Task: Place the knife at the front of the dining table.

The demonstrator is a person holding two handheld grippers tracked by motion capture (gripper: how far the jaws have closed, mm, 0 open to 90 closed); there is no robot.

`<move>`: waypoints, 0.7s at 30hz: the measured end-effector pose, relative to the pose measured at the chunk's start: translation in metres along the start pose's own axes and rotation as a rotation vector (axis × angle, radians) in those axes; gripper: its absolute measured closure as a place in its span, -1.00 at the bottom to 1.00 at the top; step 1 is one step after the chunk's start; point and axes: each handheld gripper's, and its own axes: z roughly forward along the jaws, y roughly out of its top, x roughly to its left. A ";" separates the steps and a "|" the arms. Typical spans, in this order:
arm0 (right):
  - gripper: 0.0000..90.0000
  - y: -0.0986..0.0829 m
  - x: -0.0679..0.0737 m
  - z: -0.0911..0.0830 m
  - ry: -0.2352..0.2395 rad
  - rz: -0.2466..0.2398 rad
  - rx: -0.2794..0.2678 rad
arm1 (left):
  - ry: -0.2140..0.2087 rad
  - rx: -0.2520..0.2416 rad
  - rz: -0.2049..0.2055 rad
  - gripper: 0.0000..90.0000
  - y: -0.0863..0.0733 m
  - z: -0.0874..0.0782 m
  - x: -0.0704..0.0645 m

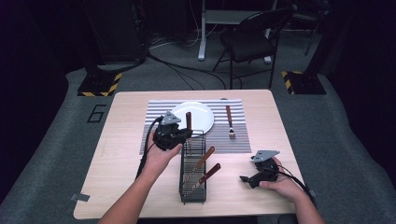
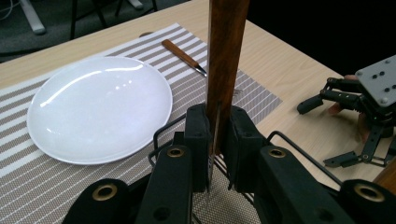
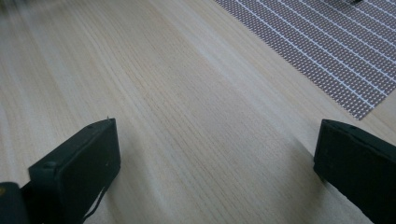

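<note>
My left gripper (image 2: 215,140) clamps a wooden-handled utensil (image 2: 226,70) upright over the wire caddy (image 1: 192,169), apparently for the striped placemat (image 1: 240,140), while my right gripper (image 3: 215,168) rests spread wide near the table's (image 1: 130,186) right edge.

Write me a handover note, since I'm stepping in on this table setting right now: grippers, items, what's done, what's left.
Left hand-held gripper: shut on a wooden-handled utensil, held upright at the far end of the wire caddy; which utensil it is cannot be told.
Right hand-held gripper: open, low over bare table right of the caddy.
Placed: white plate on the striped placemat, fork to its right.
Left, probably: set down the held piece, then the two utensils leaning in the caddy.
</note>
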 end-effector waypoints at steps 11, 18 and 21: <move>-1.00 0.000 0.000 0.000 0.000 0.000 0.000 | 0.005 -0.018 0.018 0.79 0.020 -0.016 0.002; -1.00 0.000 0.000 0.000 0.000 -0.001 0.000 | 0.007 -0.037 0.023 0.79 0.035 -0.029 0.003; -1.00 0.000 0.000 0.000 0.000 -0.001 0.000 | 0.012 -0.044 0.029 0.79 0.041 -0.033 0.002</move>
